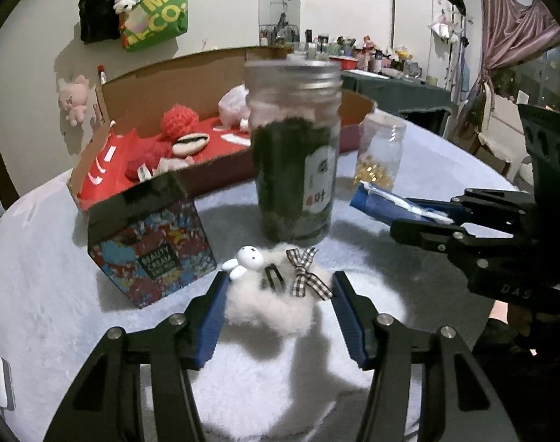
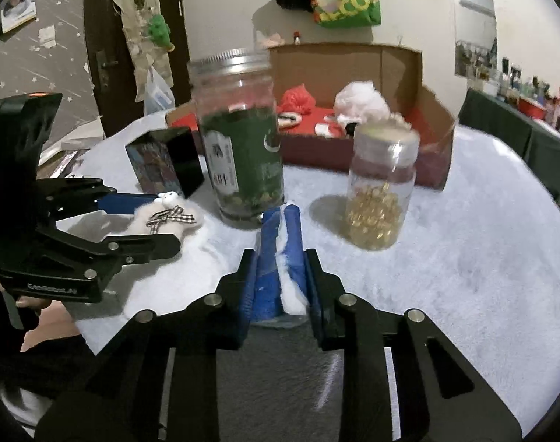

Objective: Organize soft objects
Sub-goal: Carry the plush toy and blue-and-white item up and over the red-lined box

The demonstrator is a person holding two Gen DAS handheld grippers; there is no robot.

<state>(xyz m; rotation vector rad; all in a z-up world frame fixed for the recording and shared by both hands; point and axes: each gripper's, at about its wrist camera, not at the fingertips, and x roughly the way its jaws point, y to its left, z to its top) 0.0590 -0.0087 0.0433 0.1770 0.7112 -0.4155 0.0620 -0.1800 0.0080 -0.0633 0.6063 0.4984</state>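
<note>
A fluffy white plush (image 1: pixel 272 309) with a small rabbit charm, a black hair clip and a checked bow lies on the white furry tablecloth (image 1: pixel 59 276). My left gripper (image 1: pixel 280 280) has its blue pads against both sides of it. The right wrist view shows the plush (image 2: pixel 169 217) between those fingers at the left. My right gripper (image 2: pixel 280 254) is shut on a blue soft piece (image 2: pixel 272 287) with a white fluffy strip along it. This blue piece (image 1: pixel 375 202) sticks out past the right gripper (image 1: pixel 401 217), just right of the jar.
A tall jar of dark green leaves (image 1: pixel 294 154) with a metal lid stands just behind the plush. A small jar of golden beads (image 2: pixel 381 199) stands to its right, a colourful tin (image 1: pixel 151 243) to its left. Behind, an open cardboard box (image 1: pixel 169 84) holds red knitted items and a pale plush.
</note>
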